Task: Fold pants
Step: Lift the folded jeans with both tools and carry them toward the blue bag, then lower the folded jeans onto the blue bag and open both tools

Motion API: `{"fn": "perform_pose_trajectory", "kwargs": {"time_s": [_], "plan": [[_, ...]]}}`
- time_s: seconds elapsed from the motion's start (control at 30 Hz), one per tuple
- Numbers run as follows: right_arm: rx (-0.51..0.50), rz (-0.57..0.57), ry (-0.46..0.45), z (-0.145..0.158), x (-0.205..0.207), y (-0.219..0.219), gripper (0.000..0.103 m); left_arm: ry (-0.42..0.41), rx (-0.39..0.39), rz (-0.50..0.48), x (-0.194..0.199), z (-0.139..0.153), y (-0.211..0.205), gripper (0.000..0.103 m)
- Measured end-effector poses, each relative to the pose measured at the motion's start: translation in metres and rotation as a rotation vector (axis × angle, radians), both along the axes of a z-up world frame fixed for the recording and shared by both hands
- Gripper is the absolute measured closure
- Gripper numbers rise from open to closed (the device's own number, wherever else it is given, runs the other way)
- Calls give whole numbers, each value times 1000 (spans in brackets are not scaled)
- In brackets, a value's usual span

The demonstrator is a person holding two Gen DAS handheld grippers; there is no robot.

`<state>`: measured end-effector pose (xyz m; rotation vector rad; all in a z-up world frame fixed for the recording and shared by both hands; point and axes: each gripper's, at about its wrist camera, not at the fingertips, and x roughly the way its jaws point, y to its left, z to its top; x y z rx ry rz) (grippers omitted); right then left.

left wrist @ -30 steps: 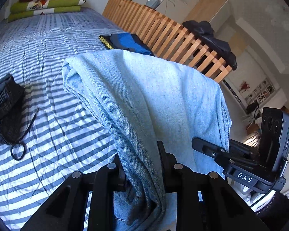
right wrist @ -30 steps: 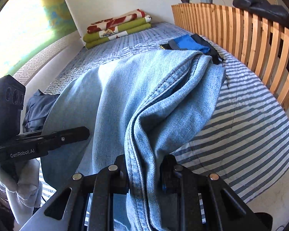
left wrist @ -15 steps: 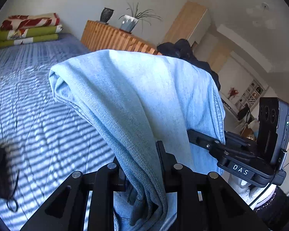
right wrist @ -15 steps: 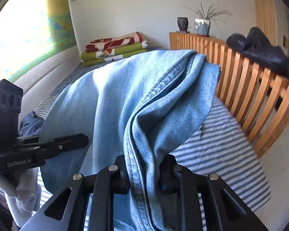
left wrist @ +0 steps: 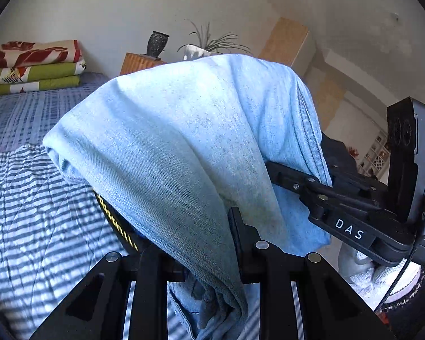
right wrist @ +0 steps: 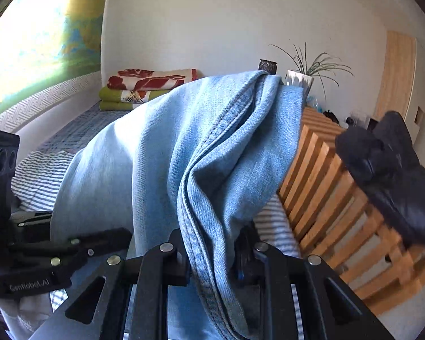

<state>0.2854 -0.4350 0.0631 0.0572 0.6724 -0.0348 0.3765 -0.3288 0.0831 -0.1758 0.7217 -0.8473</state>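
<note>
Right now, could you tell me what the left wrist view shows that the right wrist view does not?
Left only: a black garment with yellow trim under the jeans, and a gloved hand holding the right gripper.

Right only: the window and slatted footboard.

Both: jeans clamped in each gripper, striped bed, folded blankets, plant.

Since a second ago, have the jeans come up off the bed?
Yes. In the right wrist view the jeans now cover the stacked blankets and reach the plant pot; earlier they hung below both, so they rose.
</note>
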Motion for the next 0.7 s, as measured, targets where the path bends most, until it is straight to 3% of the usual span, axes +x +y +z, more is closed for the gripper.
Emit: {"fn": "perform_pose_trajectory", "kwargs": {"time_s": [0.2, 0.43, 0.53, 0.63, 0.7], "plan": [[-28, 23, 11, -40, 87, -20, 84, 66, -6, 32, 91, -52, -23, 79], [30, 53, 95, -112, 168, -45, 84, 136, 20, 51, 178, -131, -48, 79], [24, 71, 135, -149, 194, -54, 82, 171, 115, 122, 215, -172, -54, 74], [68, -4, 235, -182, 211, -81, 71, 321, 103, 216, 243, -203, -38, 64], [117, -92, 229, -187, 207, -102, 71, 287, 70, 216, 239, -201, -26, 64]]}}
